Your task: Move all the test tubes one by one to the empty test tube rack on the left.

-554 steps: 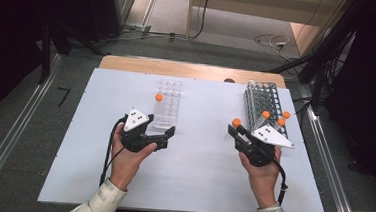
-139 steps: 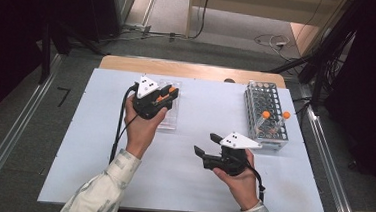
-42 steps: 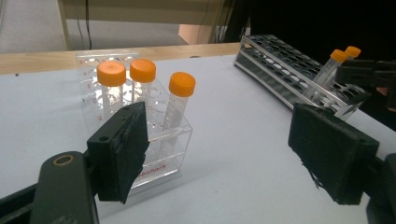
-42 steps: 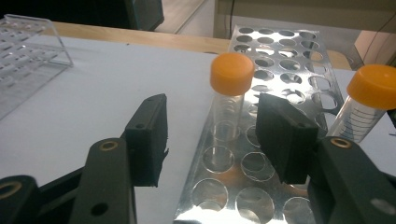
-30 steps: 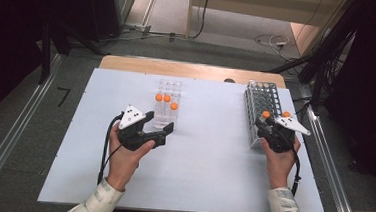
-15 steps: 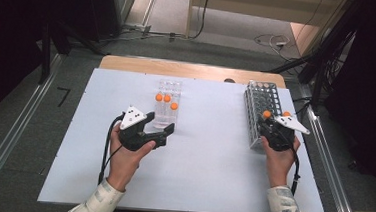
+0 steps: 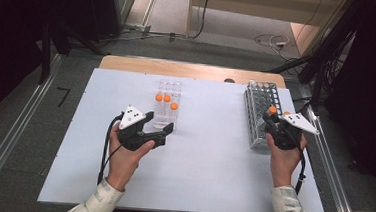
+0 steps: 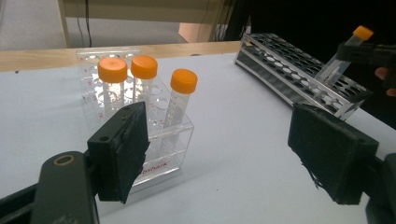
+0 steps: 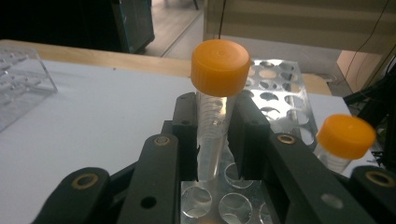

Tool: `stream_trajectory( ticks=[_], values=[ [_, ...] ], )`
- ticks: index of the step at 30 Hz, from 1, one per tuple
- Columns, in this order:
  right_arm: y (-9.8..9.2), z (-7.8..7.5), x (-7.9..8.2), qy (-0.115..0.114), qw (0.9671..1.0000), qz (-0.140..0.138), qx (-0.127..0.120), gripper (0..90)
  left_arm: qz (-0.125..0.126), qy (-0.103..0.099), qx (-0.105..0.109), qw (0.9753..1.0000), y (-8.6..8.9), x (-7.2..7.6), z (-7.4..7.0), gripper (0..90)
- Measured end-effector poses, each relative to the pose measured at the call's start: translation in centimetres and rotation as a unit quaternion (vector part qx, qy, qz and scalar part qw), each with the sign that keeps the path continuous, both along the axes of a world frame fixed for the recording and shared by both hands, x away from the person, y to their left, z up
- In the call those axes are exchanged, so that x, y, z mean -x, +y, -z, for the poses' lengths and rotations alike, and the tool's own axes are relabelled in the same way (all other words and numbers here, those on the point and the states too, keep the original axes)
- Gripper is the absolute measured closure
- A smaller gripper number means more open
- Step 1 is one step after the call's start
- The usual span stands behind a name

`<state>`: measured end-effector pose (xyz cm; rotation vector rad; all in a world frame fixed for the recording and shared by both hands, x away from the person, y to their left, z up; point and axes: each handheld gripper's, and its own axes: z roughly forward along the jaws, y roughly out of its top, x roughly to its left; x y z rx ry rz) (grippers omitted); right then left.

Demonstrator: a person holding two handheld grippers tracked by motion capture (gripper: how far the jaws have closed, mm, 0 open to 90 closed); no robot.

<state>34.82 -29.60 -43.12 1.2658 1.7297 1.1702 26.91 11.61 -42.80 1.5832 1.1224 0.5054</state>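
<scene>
A clear plastic rack [image 7: 167, 115] [image 8: 161, 140] holds three orange-capped tubes [image 8: 183, 80] upright. My left gripper [image 7: 157, 125] [image 8: 224, 158] hovers just in front of that rack, open, nothing between its pads. At the right, a grey mesh rack [image 7: 257, 103] [image 8: 299, 70] [image 9: 275, 84] stands along the table edge. My right gripper [image 7: 276, 126] [image 9: 214, 106] is shut on a clear tube with an orange cap [image 9: 219, 65] [image 8: 363, 32]. The tube leans, its lower end at the rack's top holes. A second capped tube [image 9: 345, 135] stands in the grey rack beside it.
The white tabletop [image 7: 207, 162] lies between the two racks and in front of them. A wooden strip [image 7: 188, 68] runs along its far edge. Cables trail from both grippers toward the person's sleeves.
Since 4.6 s ago the left gripper has drawn back from the clear rack, which now holds three tubes. The right gripper went to the grey rack and shut on a tube; barely moved lately.
</scene>
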Motion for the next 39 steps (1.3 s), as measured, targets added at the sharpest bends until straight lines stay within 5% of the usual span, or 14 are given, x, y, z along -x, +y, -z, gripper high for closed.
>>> stream_trajectory(
  ticks=[13,39],
  values=[
    [0.3,-2.7,1.9,-0.035,0.9989,-0.025,-0.019,71.5,0.001,0.002,-0.002,1.0,0.0,0.0,0.1,19.9],
    [3.1,-2.3,2.9,-0.023,0.9966,-0.078,-0.009,71.5,0.001,0.004,-0.002,1.0,0.0,0.0,0.1,19.9]
  ],
)
